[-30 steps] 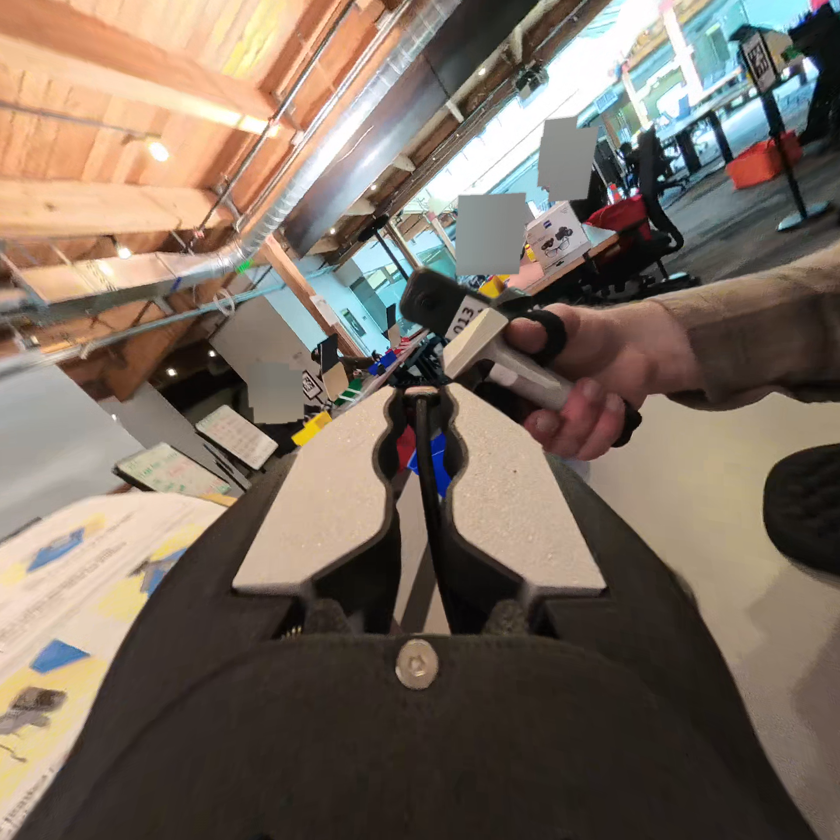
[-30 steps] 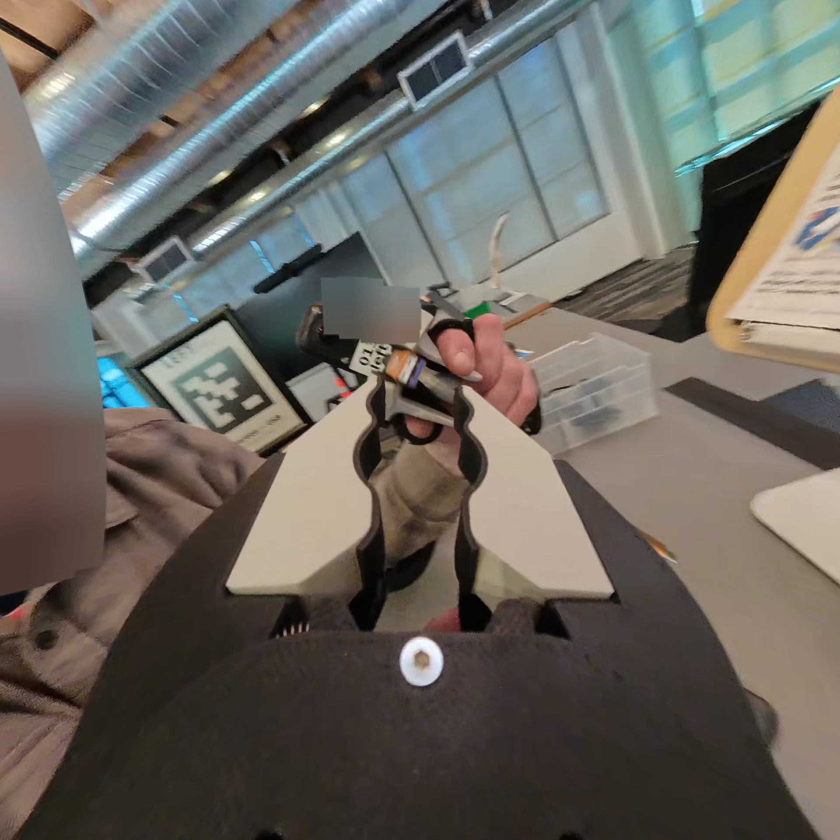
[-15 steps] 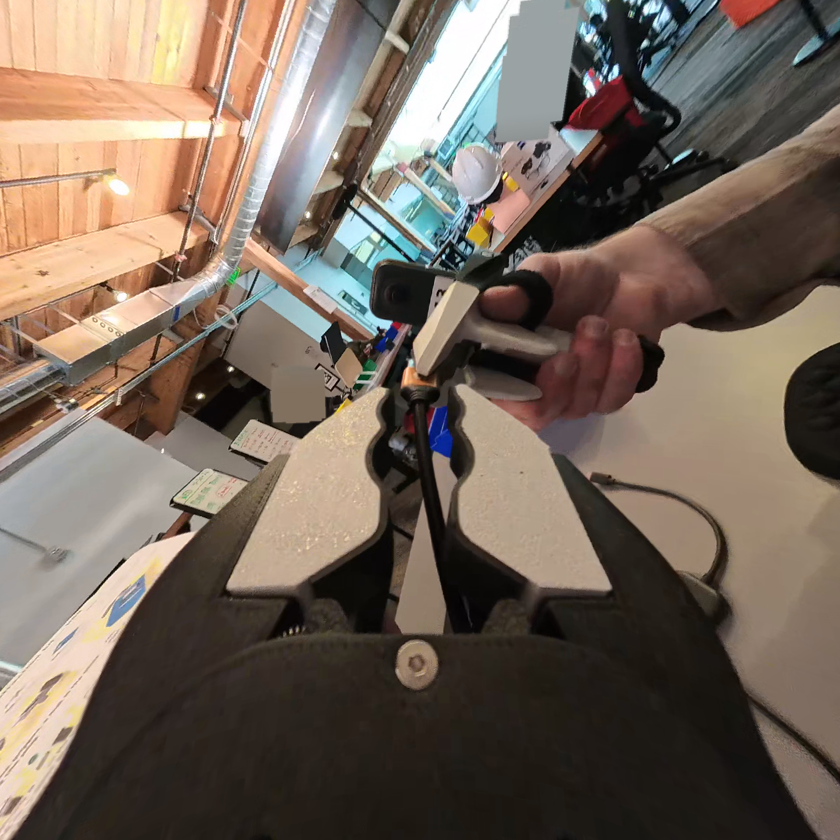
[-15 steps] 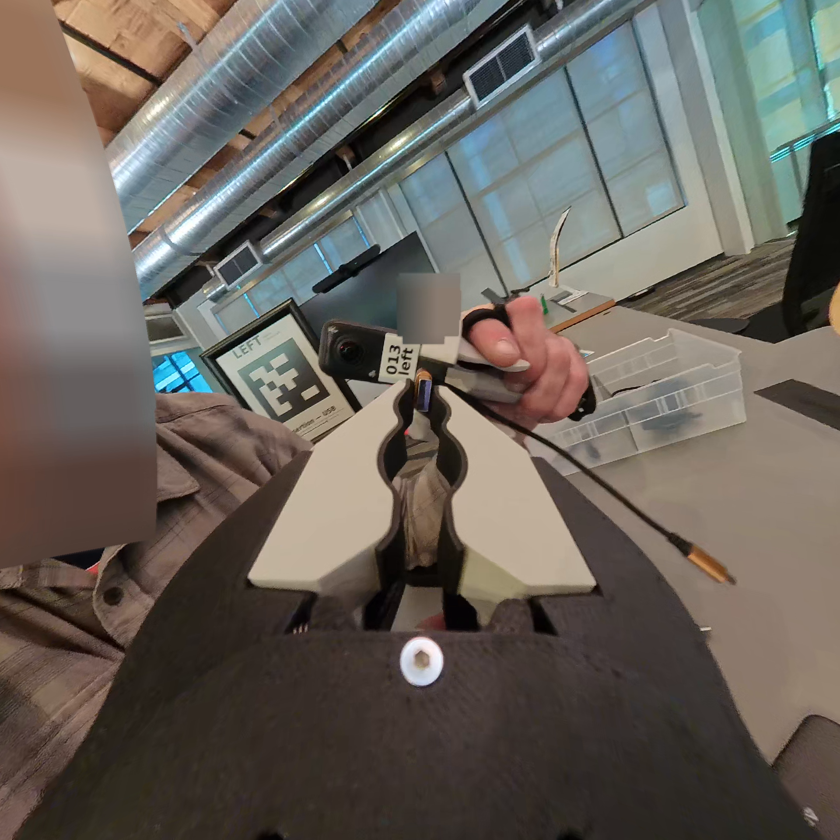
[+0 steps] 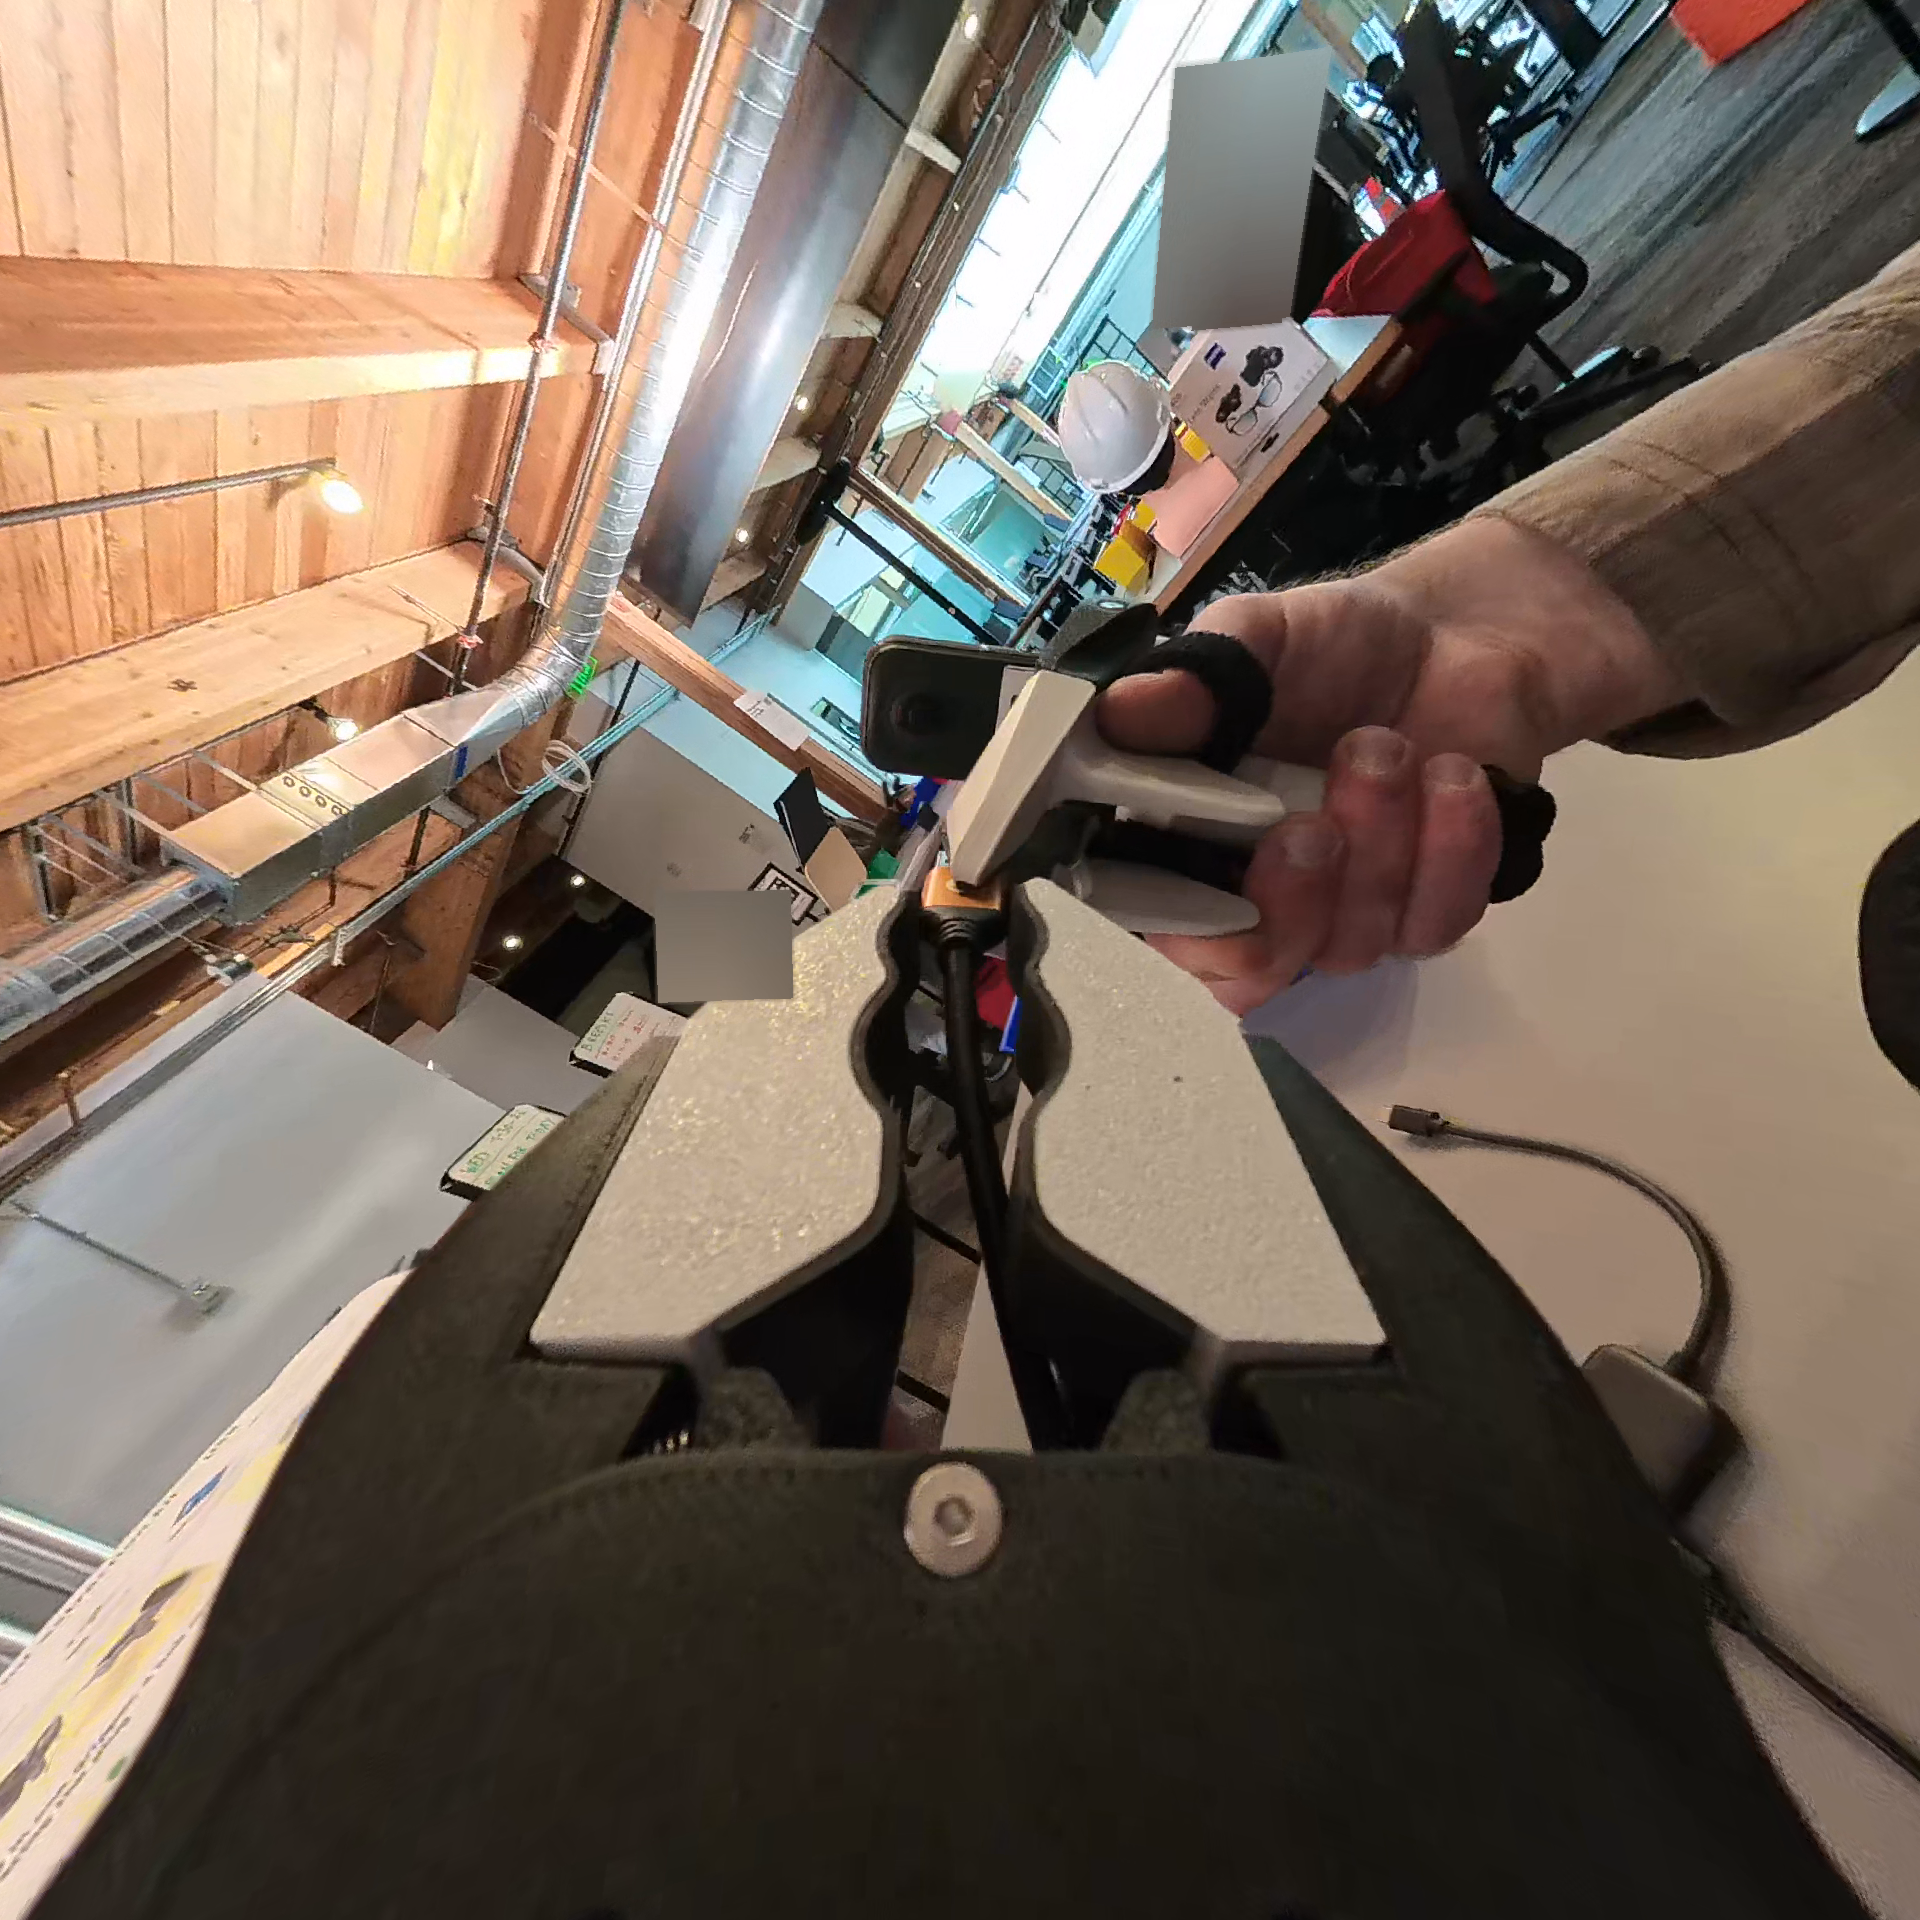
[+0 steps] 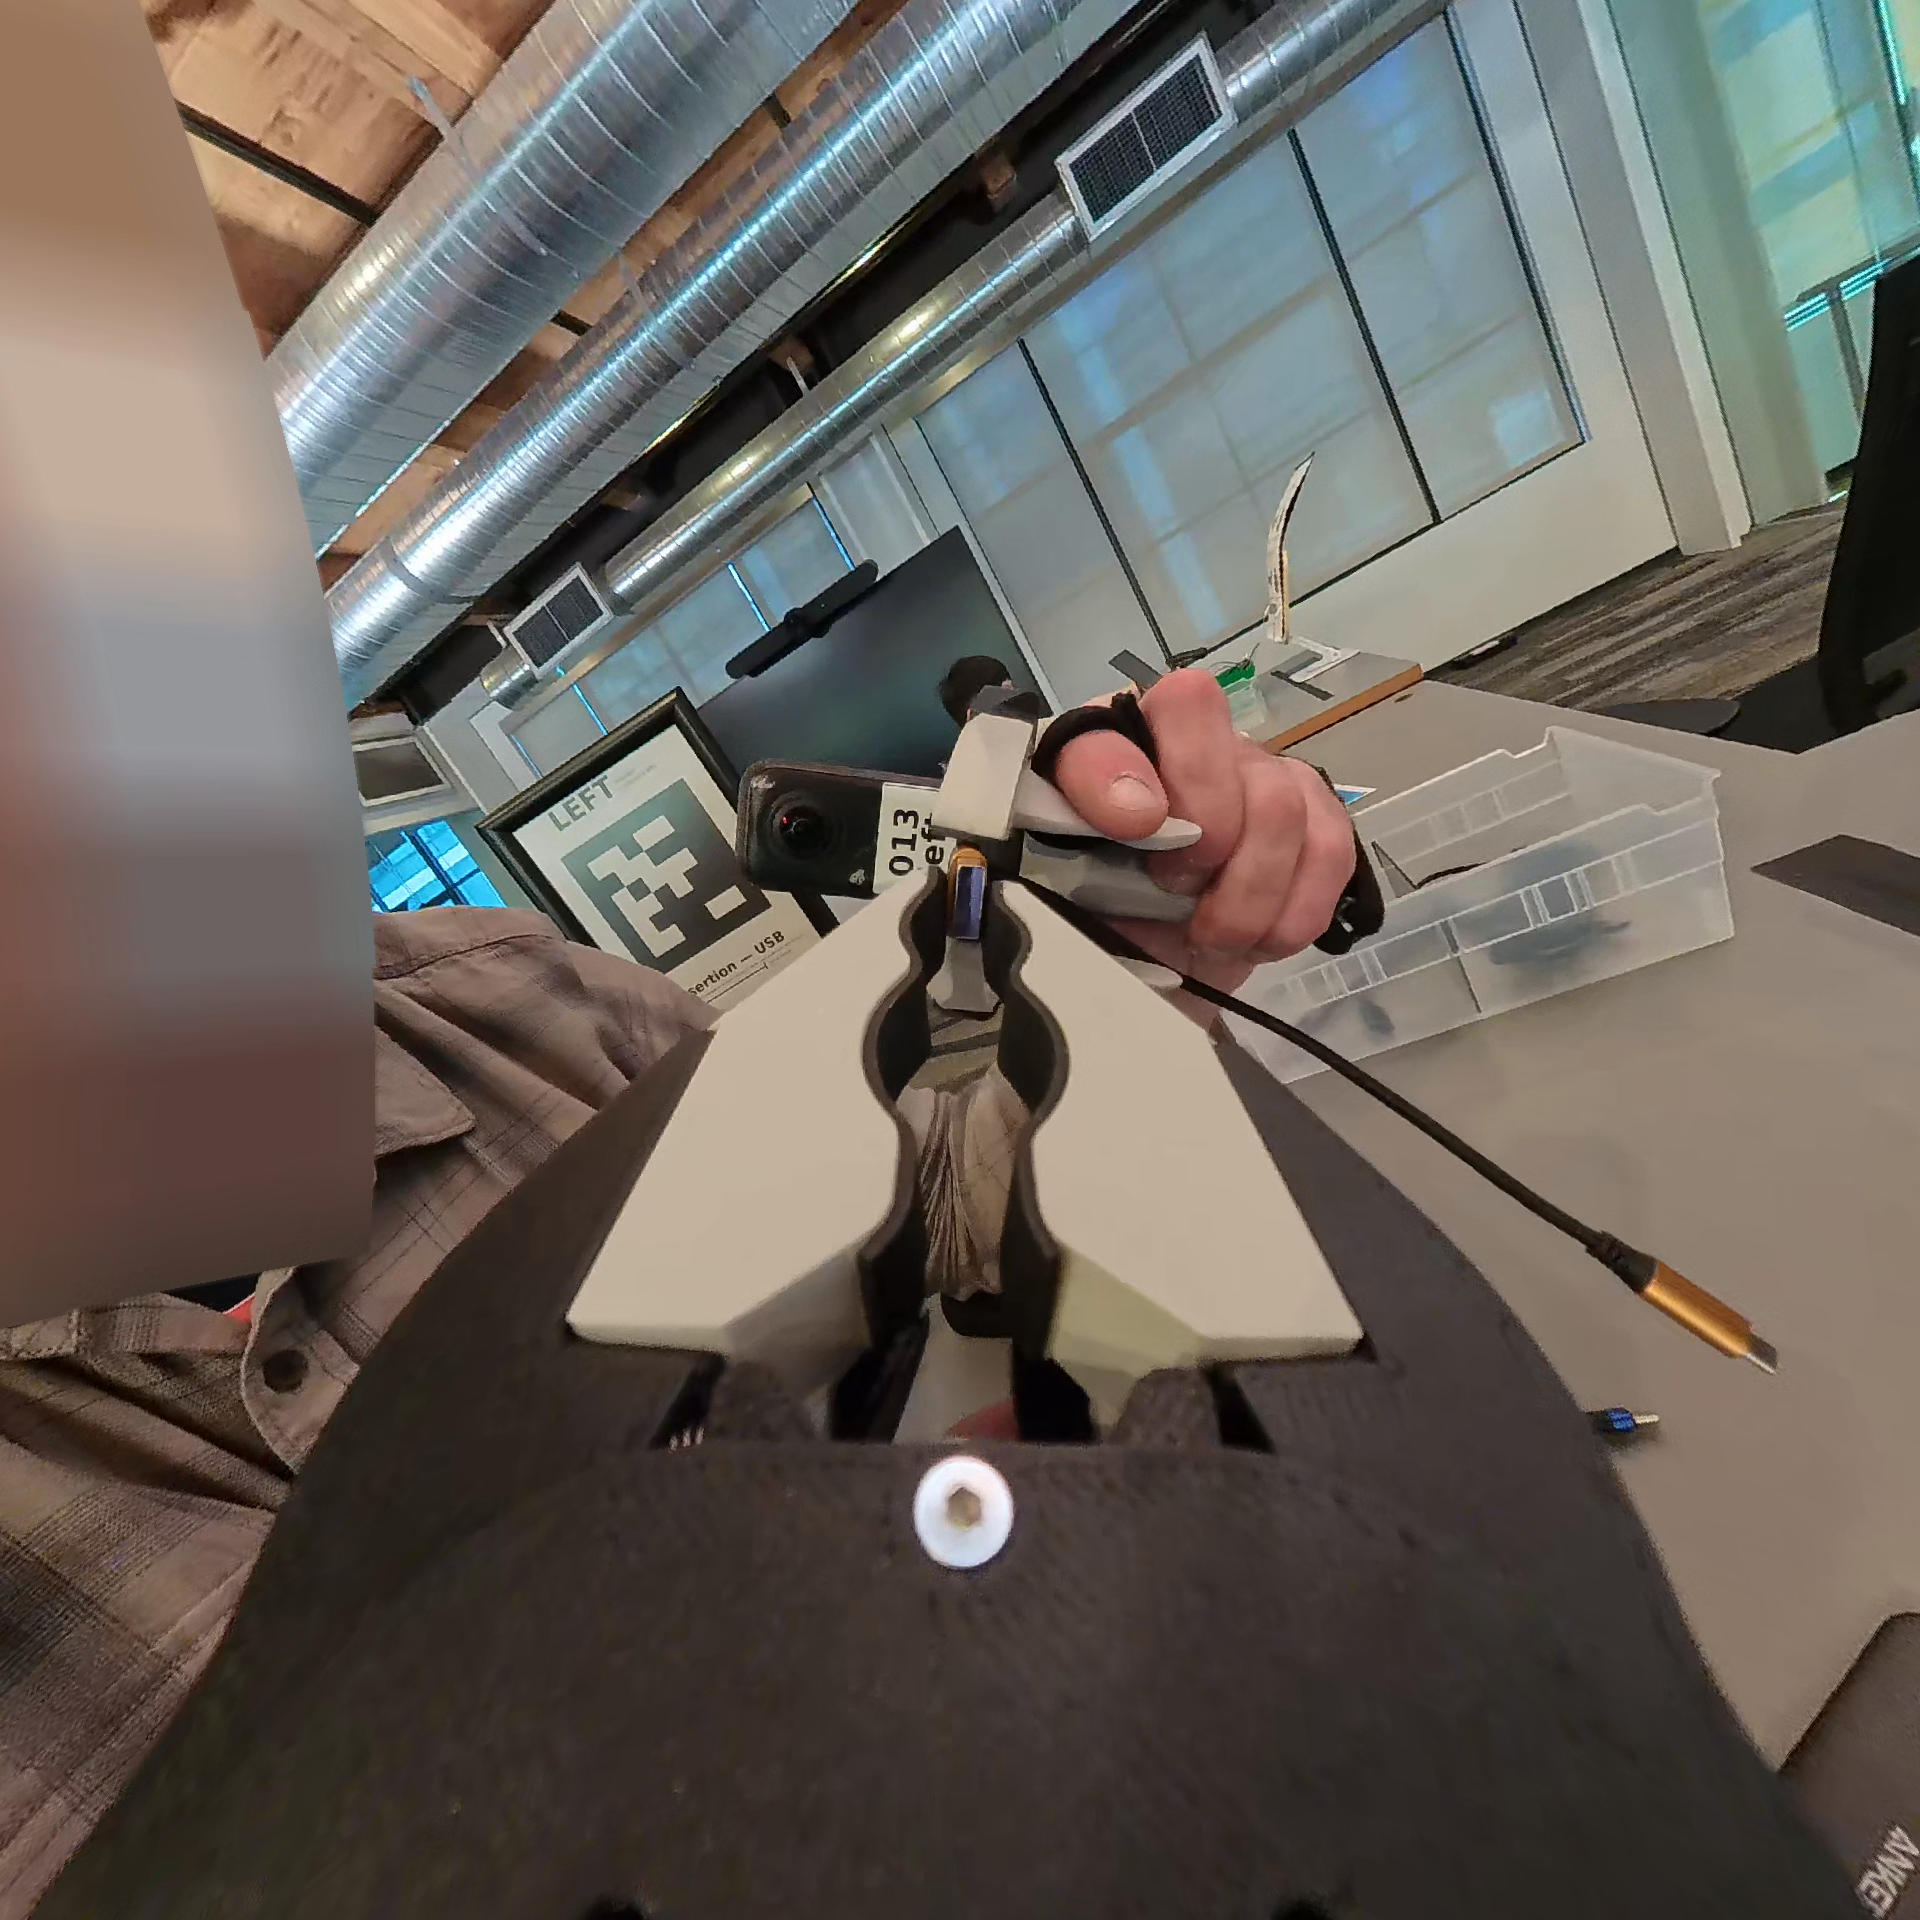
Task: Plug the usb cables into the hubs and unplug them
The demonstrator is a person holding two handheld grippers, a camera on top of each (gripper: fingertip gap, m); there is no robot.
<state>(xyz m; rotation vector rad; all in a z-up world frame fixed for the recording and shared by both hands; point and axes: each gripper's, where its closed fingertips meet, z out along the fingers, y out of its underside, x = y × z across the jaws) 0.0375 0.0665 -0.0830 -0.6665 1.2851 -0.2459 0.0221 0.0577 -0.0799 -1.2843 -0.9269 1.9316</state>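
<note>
- Pale tabletop point(image 5: 1558, 987) fills the right side of the left wrist view, with open room around a black pad point(image 5: 1896, 956) at its right edge.
- Nearest, the left gripper point(image 5: 956, 914) has its fingers drawn in to a narrow gap, pinching the orange plug point(image 5: 961, 896) of a black usb cable point(image 5: 977, 1122) at the tips; the cable runs back between the fingers.
- Just right of it on the table lies a grey hub point(image 5: 1652, 1423), its thin lead point(image 5: 1662, 1216) curling to a small loose plug point(image 5: 1415, 1120).
- Touching the orange plug from beyond is the right gripper point(image 6: 966, 914), held by the right hand point(image 5: 1382, 790).
- From the right wrist view, this gripper's fingers are nearly together. A small grey piece point(image 6: 961, 982) sits in the gap; I cannot tell if it is gripped.
- The cable's free gold end point(image 6: 1694, 1320) hangs over bare grey table point(image 6: 1507, 1164), near a small blue connector point(image 6: 1621, 1420).
- Farther off, beside the left hand point(image 6: 1247, 842), stands a clear compartment tray point(image 6: 1558, 862) holding dark, blurred items.
</note>
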